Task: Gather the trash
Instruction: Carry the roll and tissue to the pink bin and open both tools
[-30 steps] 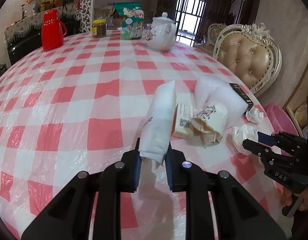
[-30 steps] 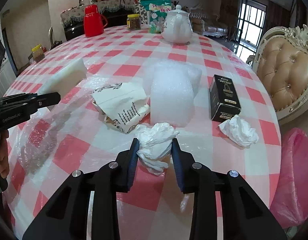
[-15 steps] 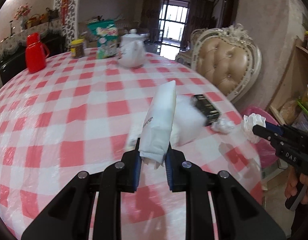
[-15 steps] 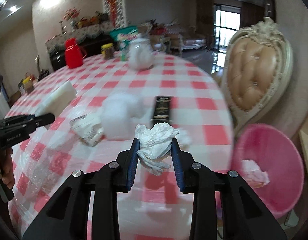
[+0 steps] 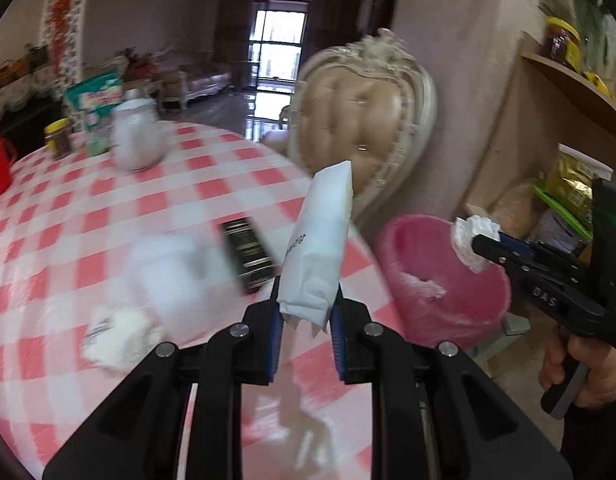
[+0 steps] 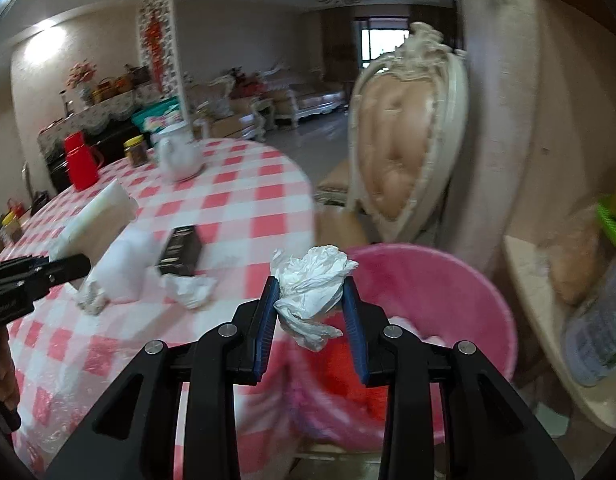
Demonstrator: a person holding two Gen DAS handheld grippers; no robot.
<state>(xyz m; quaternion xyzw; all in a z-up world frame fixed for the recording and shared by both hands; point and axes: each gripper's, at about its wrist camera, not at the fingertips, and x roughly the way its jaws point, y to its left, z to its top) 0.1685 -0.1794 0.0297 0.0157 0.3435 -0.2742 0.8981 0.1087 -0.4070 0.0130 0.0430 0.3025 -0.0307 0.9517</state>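
Both hands have swung away from the middle of the desk toward its edge since a second ago, so the pink bin, then barely in view, now fills the lower right of both views. The left hand-held gripper (image 5: pixel 306 322) is clamped on the lower end of a long white packet (image 5: pixel 319 248), which stands up from the jaws and leans toward one o'clock, over the edge of the red-checked desk (image 5: pixel 108 200). The right hand-held gripper (image 6: pixel 310 308) is clamped on a crumpled white tissue (image 6: pixel 312 284), held over the near rim of the pink bin (image 6: pixel 448 280); in the left wrist view the same tissue (image 5: pixel 470 240) sticks out of that gripper (image 5: pixel 478 246) above the bin (image 5: pixel 460 304) at three o'clock, with a hand (image 5: pixel 588 368) on the grip below. Some white trash already lies inside the bin. Left on the desk are a black box (image 6: pixel 180 250) at ten o'clock of the right gripper, a blurred white bubble-wrap piece (image 6: pixel 126 268) just beside it, another crumpled tissue (image 6: pixel 190 290) near the desk edge, and a crushed paper wrapper (image 5: pixel 116 332). Farther back stand a white teapot (image 6: pixel 178 156), a jar (image 6: pixel 136 152) and a red flask (image 6: pixel 78 162). A padded cream chair (image 6: pixel 404 152) stands behind the bin at twelve o'clock.
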